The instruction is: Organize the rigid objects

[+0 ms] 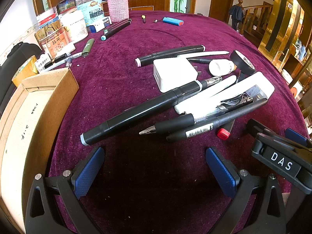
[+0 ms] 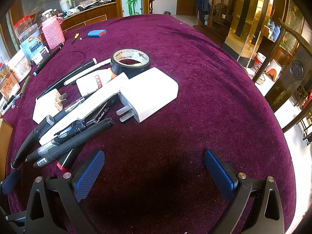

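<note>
A pile of rigid items lies on the purple tablecloth: black markers point(image 1: 136, 113) and pens point(image 1: 212, 122), a small white charger point(image 1: 175, 74), a large white charger point(image 2: 150, 93), a white bottle point(image 2: 95, 82) and a black tape roll point(image 2: 130, 61). An open cardboard box point(image 1: 33, 117) stands at the left. My left gripper point(image 1: 154, 173) is open and empty, just in front of the pens. My right gripper point(image 2: 154, 173) is open and empty, just in front of the large charger and to the right of the pile; it also shows in the left wrist view point(image 1: 280, 150).
Jars, snack tubs and a pink knitted bottle point(image 1: 118, 5) crowd the far left of the table. More markers point(image 1: 115, 29), a green lighter point(image 1: 87, 47) and a blue cylinder point(image 1: 172, 21) lie further back. A dark chair point(image 2: 288, 74) stands off the table's right edge.
</note>
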Action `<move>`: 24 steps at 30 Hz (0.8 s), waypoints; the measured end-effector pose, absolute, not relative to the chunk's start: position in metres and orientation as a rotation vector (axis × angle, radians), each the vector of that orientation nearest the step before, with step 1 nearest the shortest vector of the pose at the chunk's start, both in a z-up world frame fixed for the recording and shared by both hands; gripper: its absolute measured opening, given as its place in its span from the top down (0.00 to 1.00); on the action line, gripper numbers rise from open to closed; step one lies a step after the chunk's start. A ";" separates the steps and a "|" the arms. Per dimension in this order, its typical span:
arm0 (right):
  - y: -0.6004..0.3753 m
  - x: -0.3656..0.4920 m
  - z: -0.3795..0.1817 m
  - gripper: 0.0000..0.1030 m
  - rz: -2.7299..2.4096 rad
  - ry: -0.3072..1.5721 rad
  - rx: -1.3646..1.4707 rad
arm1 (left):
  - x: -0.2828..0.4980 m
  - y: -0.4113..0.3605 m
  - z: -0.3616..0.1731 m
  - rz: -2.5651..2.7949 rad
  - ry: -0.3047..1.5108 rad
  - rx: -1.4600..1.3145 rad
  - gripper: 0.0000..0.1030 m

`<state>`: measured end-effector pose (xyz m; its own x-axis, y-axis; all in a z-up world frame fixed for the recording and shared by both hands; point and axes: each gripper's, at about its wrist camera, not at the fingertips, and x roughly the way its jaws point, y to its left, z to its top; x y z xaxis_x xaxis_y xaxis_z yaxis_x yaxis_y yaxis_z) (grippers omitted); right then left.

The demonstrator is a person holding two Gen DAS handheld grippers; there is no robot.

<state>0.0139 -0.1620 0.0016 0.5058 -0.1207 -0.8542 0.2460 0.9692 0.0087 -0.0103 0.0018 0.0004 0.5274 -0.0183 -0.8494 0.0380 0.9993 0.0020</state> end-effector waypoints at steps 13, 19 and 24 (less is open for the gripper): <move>-0.163 0.013 0.001 0.01 -0.225 1.017 0.133 | -0.010 0.002 0.000 -0.034 1.015 0.021 0.00; -0.163 0.013 0.001 0.01 -0.225 1.017 0.133 | -0.010 0.002 0.000 -0.034 1.015 0.021 0.00; -0.163 0.013 0.001 0.01 -0.227 1.017 0.132 | -0.010 0.002 0.000 -0.034 1.015 0.020 0.00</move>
<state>0.0128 -0.1635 0.0008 0.5050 -0.1261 -0.8538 0.2482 0.9687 0.0038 -0.0104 0.0020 0.0004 0.5276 -0.0192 -0.8493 0.0380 0.9993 0.0010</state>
